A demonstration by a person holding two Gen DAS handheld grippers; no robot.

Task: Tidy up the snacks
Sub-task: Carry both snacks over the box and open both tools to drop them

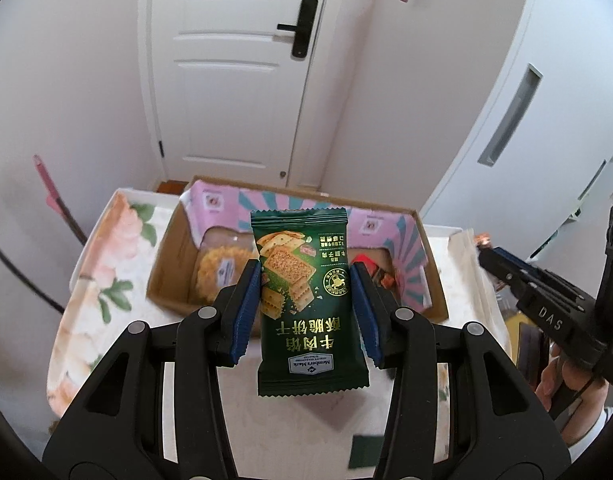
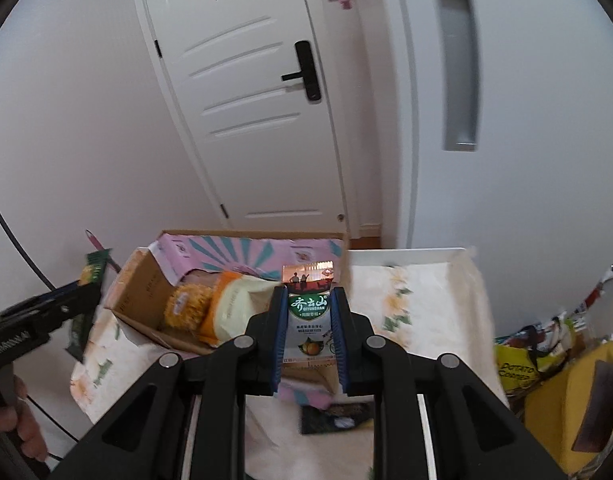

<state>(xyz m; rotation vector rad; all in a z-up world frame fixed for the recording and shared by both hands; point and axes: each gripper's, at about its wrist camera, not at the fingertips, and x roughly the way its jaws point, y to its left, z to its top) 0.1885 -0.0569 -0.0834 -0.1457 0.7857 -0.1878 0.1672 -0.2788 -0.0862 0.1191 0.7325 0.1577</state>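
My left gripper (image 1: 306, 292) is shut on a dark green cracker packet (image 1: 306, 304) and holds it upright above the table, in front of the open cardboard box (image 1: 166, 264). My right gripper (image 2: 308, 320) is shut on a small white and green snack packet (image 2: 309, 320), held above the near edge of the same box (image 2: 134, 288). Inside the box lie a round yellow cake in clear wrap (image 1: 218, 268) (image 2: 186, 308), an orange and white bag (image 2: 234, 304) and small red packets (image 1: 366, 266). The right gripper also shows at the right of the left wrist view (image 1: 482, 248).
The box stands on a white table with a floral cloth (image 1: 102, 280). A dark packet (image 2: 334, 418) lies on the cloth near me. A yellow bag with chip packets (image 2: 546, 360) stands to the right of the table. A white door (image 1: 234, 68) and wall are behind.
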